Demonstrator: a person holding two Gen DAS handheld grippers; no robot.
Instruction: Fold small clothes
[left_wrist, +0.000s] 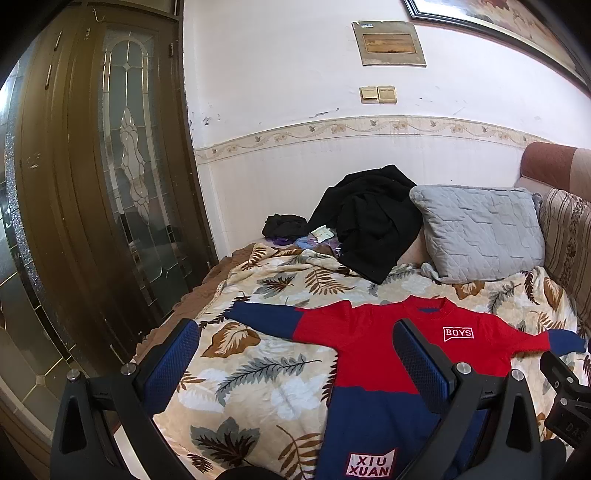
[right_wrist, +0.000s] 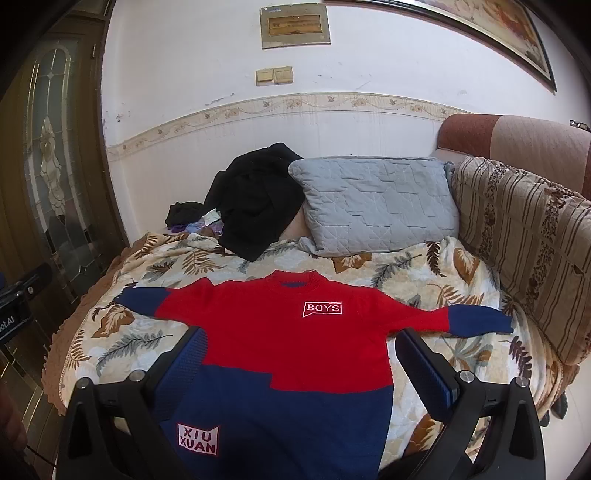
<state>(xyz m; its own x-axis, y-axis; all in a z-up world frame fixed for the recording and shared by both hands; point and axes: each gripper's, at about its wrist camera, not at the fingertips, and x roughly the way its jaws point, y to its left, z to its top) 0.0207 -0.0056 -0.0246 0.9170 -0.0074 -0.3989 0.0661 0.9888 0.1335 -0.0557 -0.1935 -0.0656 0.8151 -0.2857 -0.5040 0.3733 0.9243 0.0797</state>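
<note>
A small red and navy knitted sweater (right_wrist: 280, 343) lies flat, front up, sleeves spread wide, on the leaf-print blanket (right_wrist: 122, 343) covering the bed, directly ahead of both claws. The right claw (right_wrist: 299, 354) hangs over the sweater's body with its fingers apart and empty; the left claw (left_wrist: 295, 350) is likewise spread wide and holds nothing, with the sweater's navy sleeve (left_wrist: 262, 319) just beyond it. The knit looks light, soft and floppy, likely to sag and bunch if lifted from one point, so pinching a sleeve cuff or the hem corner seems wisest. Only the left view shows part of the other tool at its right edge; the right view shows the whole far cuff and the striped cushion (right_wrist: 524, 240).
</note>
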